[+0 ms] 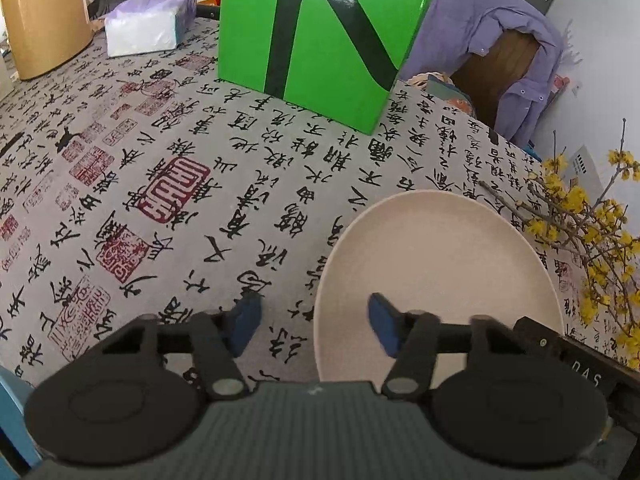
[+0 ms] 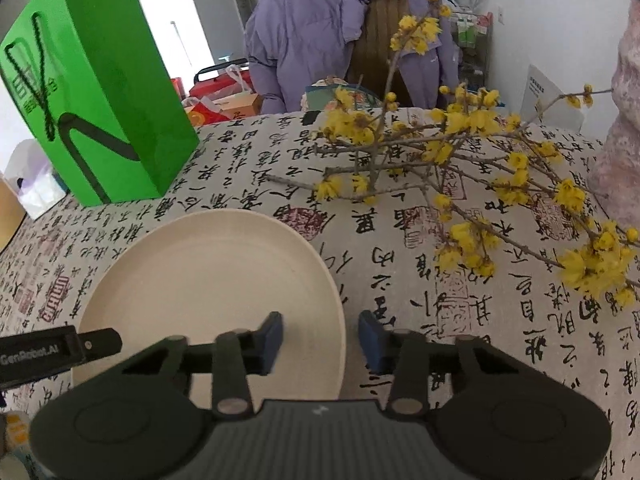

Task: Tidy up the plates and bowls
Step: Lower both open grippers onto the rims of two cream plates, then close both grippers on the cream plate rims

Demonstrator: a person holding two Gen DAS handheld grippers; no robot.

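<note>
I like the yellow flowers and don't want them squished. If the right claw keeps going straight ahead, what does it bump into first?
Probably the cream plate: the right claw is open right over its near right rim. The flowering branches lie farther back and to the right, though depth is hard to judge.

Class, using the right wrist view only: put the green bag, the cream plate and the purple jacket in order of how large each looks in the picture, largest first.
1. cream plate, though it lies nearest the camera, which inflates it.
2. and 3. green bag and purple jacket look alike in area; too close to rank, and the jacket sits farther back.
</note>
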